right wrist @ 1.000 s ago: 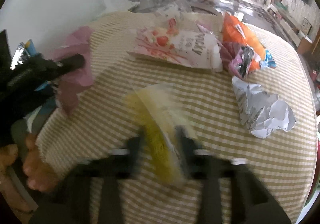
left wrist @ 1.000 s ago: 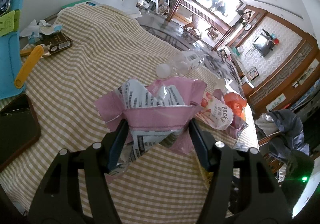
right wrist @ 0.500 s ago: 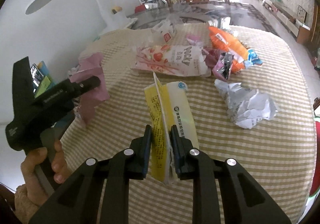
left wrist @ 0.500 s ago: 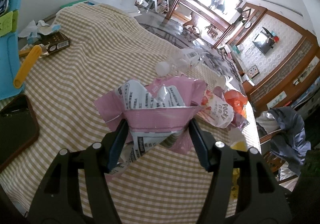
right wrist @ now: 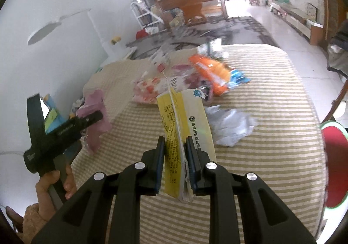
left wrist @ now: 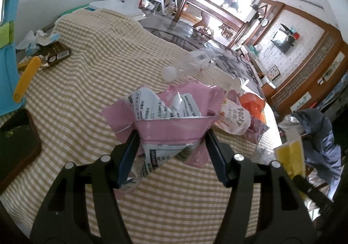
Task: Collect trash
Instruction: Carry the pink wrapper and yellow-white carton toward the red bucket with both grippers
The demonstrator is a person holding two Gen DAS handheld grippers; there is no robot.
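A: Biggest first?
B: Checked tablecloth [right wrist: 271, 139]. On its far side a litter pile: orange packet [right wrist: 208, 72], Pocky bag [left wrist: 236, 119]; nearer, right, crumpled silver wrapper [right wrist: 230, 126].
A: Left gripper [left wrist: 171, 144]?
B: Jaws part-spread, clamped on a pink bag [left wrist: 171, 128], mouth gaping, lifted off the cloth at left.
A: Right gripper [right wrist: 174, 150]?
B: Jaws narrow, pinching a flattened yellow-white carton [right wrist: 184, 122], raised above the near cloth.
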